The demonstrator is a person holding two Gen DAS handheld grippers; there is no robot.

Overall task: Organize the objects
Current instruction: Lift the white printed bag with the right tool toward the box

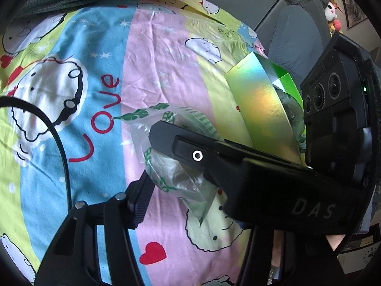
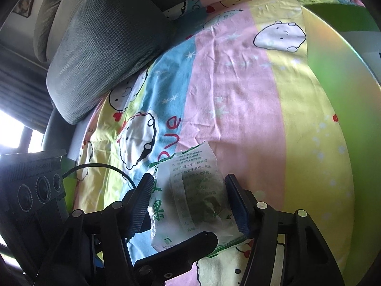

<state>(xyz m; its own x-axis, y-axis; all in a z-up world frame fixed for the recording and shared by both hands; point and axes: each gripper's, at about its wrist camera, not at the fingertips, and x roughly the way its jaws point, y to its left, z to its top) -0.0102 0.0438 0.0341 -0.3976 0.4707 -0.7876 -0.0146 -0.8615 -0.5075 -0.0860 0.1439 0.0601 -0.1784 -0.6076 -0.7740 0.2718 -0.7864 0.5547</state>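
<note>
One packet (image 2: 190, 190) (green print) sits clamped between the right hand-held gripper's (image 2: 188, 202) fingers.

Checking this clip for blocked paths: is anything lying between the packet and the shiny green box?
Nothing visible. The clear packet sits between the right tool fingers, with the left tool crossing it. Only bare bedsheet lies between it and the green box.
</note>
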